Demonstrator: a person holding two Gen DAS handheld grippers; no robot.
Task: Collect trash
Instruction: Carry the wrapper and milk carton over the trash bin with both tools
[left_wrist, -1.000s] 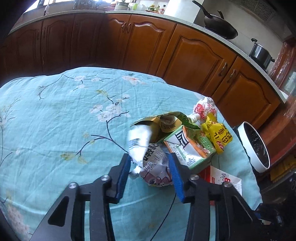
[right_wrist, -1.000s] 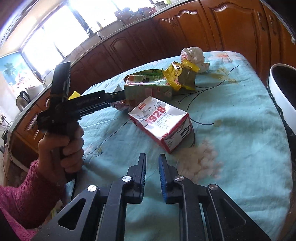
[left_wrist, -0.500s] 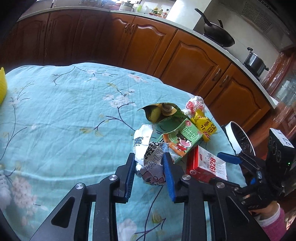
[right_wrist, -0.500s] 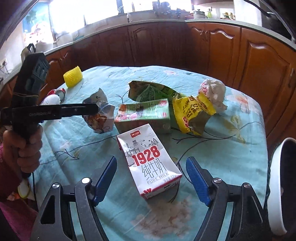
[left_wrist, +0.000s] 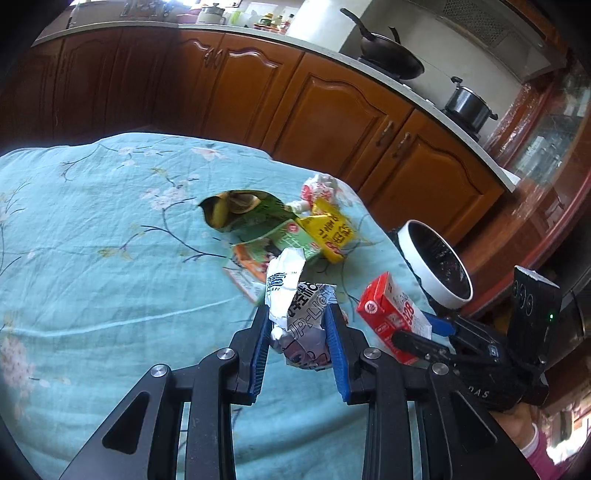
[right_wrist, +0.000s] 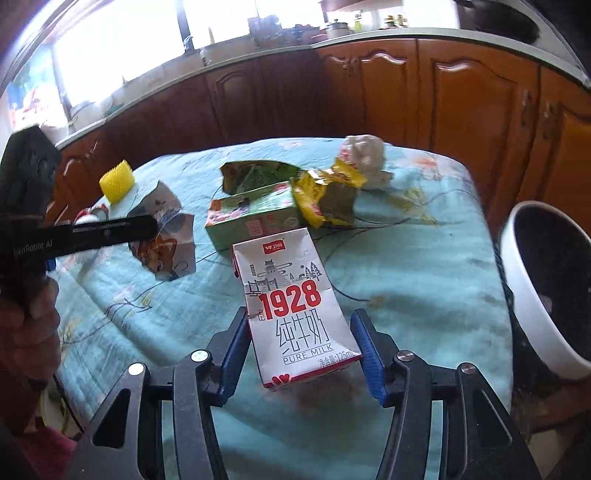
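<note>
My left gripper (left_wrist: 297, 343) is shut on a crumpled silver and white wrapper (left_wrist: 299, 310) and holds it just above the teal tablecloth; it also shows in the right wrist view (right_wrist: 166, 236). My right gripper (right_wrist: 301, 347) is open, its jaws on either side of a red and white 1928 milk carton (right_wrist: 295, 306) that lies on the cloth; the carton also shows in the left wrist view (left_wrist: 391, 314). Behind lie a green carton (right_wrist: 255, 218), a yellow packet (right_wrist: 325, 192), a green bag (right_wrist: 255, 173) and a crumpled white wrapper (right_wrist: 365, 155).
A white bin with a dark liner (right_wrist: 546, 288) stands off the table's right edge; it also shows in the left wrist view (left_wrist: 436, 262). A yellow ribbed object (right_wrist: 116, 181) sits at the table's far left. Wooden cabinets (left_wrist: 332, 114) line the wall behind.
My left gripper has closed on the wrapper and lifted it. My right gripper opened wide and moved forward until its jaws flank the milk carton.
</note>
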